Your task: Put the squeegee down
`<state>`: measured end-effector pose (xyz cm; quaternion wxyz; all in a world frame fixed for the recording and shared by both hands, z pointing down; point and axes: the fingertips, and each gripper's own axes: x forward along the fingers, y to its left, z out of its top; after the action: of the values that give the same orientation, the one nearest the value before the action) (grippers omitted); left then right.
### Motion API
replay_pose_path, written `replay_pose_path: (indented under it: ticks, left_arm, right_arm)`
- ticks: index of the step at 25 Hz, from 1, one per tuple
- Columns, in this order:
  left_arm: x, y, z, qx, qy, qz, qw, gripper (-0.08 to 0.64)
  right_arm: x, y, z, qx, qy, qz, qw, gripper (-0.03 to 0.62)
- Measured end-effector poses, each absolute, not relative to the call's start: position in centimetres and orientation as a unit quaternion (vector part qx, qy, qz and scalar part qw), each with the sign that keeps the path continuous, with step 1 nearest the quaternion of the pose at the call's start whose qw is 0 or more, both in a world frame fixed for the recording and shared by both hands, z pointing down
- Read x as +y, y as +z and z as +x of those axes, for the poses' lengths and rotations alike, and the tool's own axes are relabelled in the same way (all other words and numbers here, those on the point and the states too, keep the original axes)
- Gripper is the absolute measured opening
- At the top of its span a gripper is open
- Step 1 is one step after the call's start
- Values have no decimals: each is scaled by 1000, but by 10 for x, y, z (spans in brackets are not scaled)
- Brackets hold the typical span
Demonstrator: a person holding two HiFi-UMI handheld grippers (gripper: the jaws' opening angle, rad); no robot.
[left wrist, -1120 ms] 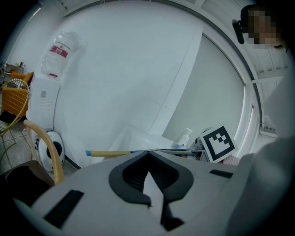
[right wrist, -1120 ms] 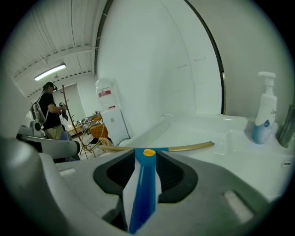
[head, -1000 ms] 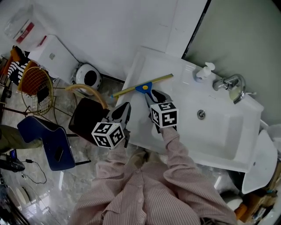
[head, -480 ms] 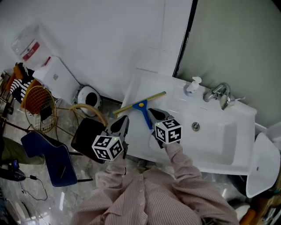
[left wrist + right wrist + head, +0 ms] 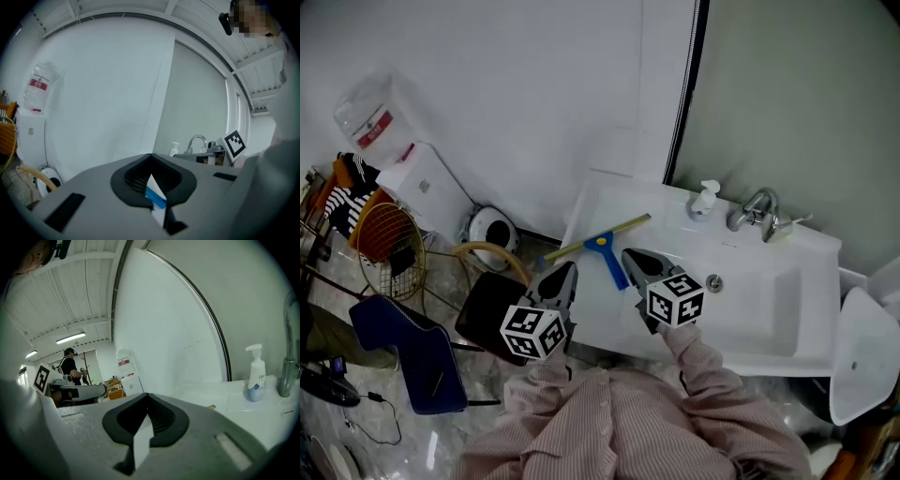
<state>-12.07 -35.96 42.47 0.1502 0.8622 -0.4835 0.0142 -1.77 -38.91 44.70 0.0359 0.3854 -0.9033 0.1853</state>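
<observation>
The squeegee (image 5: 607, 247), with a blue handle and a long yellow-edged blade, lies flat on the left part of the white sink counter (image 5: 600, 300). My right gripper (image 5: 632, 256) hovers just right of the blue handle, apart from it, shut with nothing in it. My left gripper (image 5: 567, 271) hangs over the counter's left front edge, also shut and empty. In the left gripper view the jaws (image 5: 151, 157) meet at their tips. In the right gripper view my right gripper (image 5: 147, 397) is likewise shut.
A soap dispenser (image 5: 704, 199) and a faucet (image 5: 757, 212) stand at the back of the basin, with the drain (image 5: 713, 281) in its floor. Left of the sink are a black stool (image 5: 487, 305), a blue chair (image 5: 403, 352), a yellow wire basket (image 5: 382, 234) and a water dispenser (image 5: 417, 178).
The right gripper was open at the squeegee's handle; it has shut and drawn back from it. Both grippers have risen. The squeegee stays on the counter.
</observation>
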Motion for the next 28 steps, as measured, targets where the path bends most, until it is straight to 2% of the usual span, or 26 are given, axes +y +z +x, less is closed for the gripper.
replay_pose_path:
  ticks: [10,28]
  left_arm:
    - [-347,394,-133,-494,-12,861,119,2]
    - [-348,377,-158,-525,-15,846,95,2]
  right_arm:
    - [-372,410,-1,-901,165,400,-14,5]
    - [-371,385,30,-894,155,419,-40,5]
